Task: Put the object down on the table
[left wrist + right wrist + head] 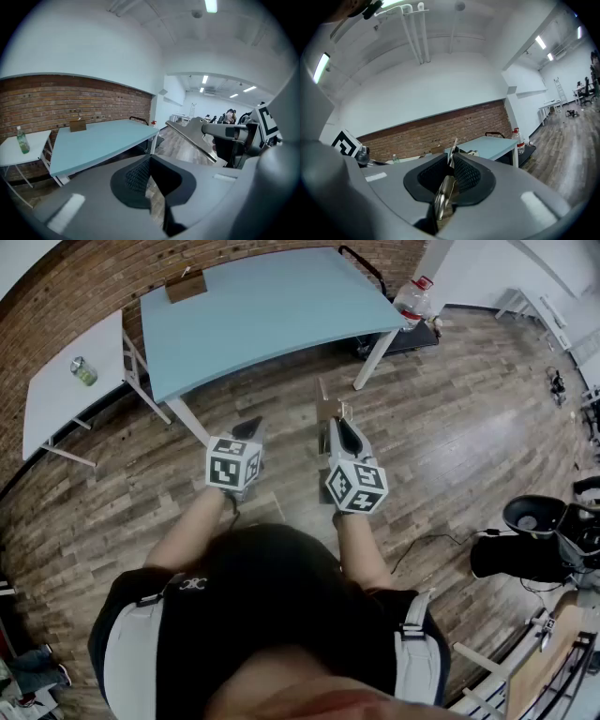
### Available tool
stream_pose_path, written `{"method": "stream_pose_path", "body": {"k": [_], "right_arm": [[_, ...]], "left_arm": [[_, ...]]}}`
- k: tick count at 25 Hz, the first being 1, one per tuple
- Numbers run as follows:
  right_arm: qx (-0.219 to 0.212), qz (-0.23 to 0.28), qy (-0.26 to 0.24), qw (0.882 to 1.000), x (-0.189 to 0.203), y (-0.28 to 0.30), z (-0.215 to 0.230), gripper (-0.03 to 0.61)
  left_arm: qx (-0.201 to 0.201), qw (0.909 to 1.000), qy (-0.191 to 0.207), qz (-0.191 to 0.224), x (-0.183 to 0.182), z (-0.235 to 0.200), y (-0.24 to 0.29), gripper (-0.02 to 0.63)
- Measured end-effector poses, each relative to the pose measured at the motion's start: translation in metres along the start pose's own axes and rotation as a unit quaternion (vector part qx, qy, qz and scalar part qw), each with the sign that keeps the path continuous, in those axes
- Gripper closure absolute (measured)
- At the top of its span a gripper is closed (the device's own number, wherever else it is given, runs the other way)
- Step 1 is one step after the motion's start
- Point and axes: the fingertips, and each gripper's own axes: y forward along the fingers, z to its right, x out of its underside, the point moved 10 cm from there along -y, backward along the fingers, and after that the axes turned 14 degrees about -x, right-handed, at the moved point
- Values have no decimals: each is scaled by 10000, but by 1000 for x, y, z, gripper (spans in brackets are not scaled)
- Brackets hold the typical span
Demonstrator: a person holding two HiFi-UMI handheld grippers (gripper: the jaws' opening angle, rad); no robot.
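Observation:
My right gripper (337, 420) is shut on a thin brown clipboard (324, 405), held on edge above the wooden floor, short of the light blue table (262, 306). In the right gripper view the board (453, 151) sticks up between the black pads (466, 174), with its metal clip (442, 199) low in the jaws. The left gripper (247, 429) hangs beside it, shut with nothing in it; its pads (136, 176) meet. From the left gripper view the clipboard (194, 136) shows at the right.
A small brown box (186, 284) stands at the blue table's far edge. A white side table (56, 395) at the left carries a green bottle (82, 370). A water jug (413, 300) stands beyond the table's right leg. Dark equipment (534, 540) sits at the right.

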Motion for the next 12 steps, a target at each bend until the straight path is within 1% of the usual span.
{"method": "stream_pose_path", "body": {"k": [6, 12], "right_arm": [[-33, -63, 9, 10000, 5, 6, -12, 518], [-26, -156, 40, 9999, 10, 21, -24, 518]], "left_arm": [[78, 10000, 27, 26, 2, -6, -4, 615], [128, 9999, -5, 4, 5, -21, -1, 615]]}}
